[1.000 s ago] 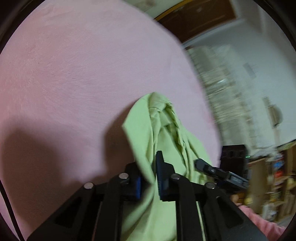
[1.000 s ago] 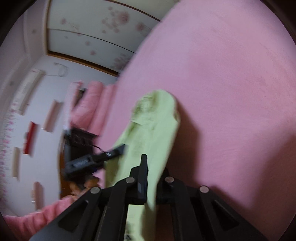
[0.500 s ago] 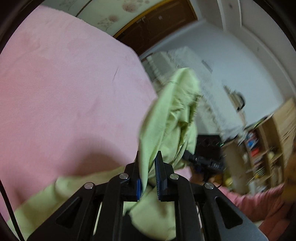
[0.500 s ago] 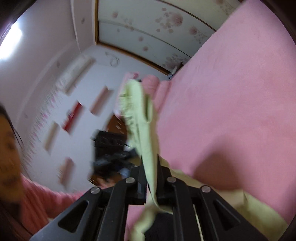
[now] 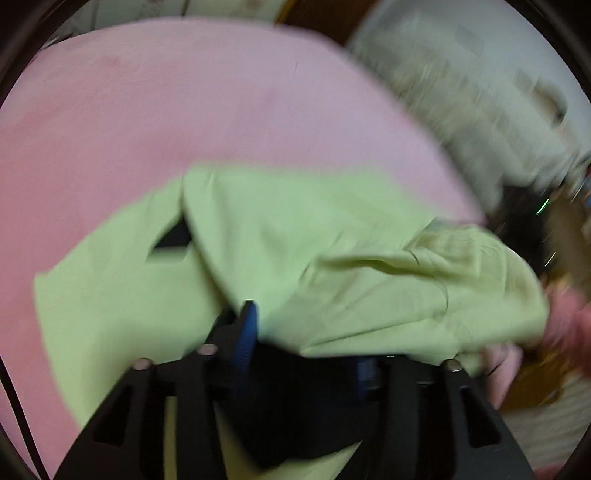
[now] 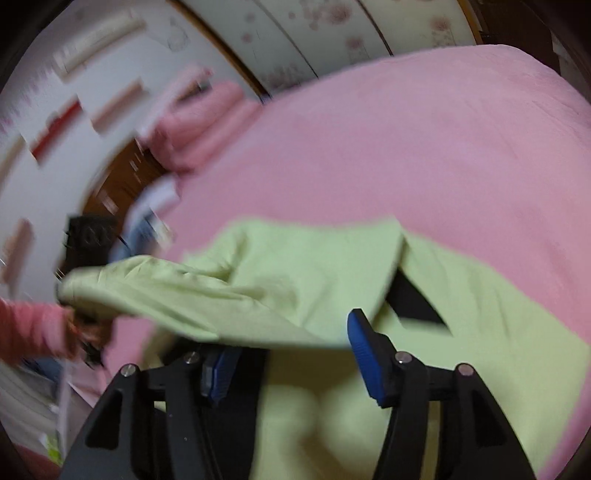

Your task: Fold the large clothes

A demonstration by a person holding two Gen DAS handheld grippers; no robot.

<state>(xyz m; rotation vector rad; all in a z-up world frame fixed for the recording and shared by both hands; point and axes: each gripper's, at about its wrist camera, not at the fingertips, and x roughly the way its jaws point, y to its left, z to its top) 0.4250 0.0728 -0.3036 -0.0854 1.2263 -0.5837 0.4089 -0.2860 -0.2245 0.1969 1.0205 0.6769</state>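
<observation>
A: Left wrist view?
B: The left gripper [image 5: 306,339] stands spread and released; the green garment [image 5: 295,236] drapes over its right finger and lies on the pink bedcover [image 5: 184,110].
A: Right wrist view?
B: The right gripper [image 6: 291,354] is also spread, gripping nothing. Only here: a pink-sleeved arm [image 6: 29,328] at the garment's left end.

Home bedroom: bed w/ pink blanket [image 6: 424,155]; pink pillows [image 6: 195,129] stacked at its far-left end, floral-print wardrobe doors [image 6: 332,33] behind bed, wall shelves [image 6: 55,122] left of pillows.
</observation>
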